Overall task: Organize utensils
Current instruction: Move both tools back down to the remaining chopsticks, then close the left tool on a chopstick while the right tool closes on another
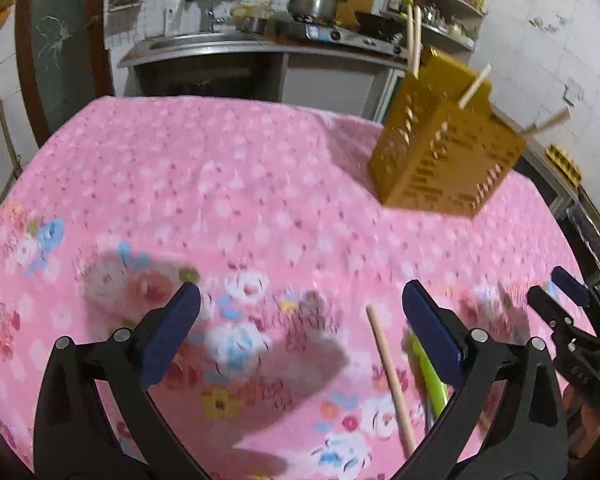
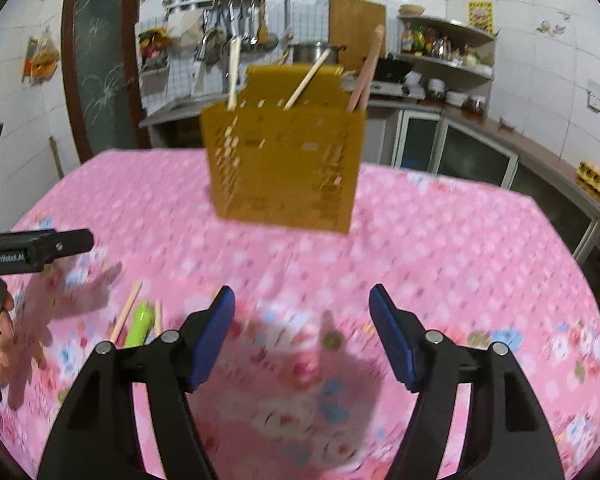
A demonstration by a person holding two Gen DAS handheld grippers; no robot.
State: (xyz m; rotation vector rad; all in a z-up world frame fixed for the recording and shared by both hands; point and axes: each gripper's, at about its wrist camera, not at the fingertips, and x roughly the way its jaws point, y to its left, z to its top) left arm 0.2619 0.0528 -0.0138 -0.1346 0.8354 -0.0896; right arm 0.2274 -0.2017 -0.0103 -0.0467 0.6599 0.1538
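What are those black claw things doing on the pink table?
A person holds two grippers and is tidying utensils. The yellow holder already has several wooden sticks standing in it. A green utensil and some chopsticks lie on the pink tablecloth. The left gripper and right gripper are both open, holding nothing.

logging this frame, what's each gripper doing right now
left gripper: open, holding nothing
right gripper: open, holding nothing

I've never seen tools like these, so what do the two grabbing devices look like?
Each hand-held gripper, left and right, is a black plastic frame with two angled arms, silver pivot pins and flat blue finger pads. The left one's side carries small white lettering. No cables show.
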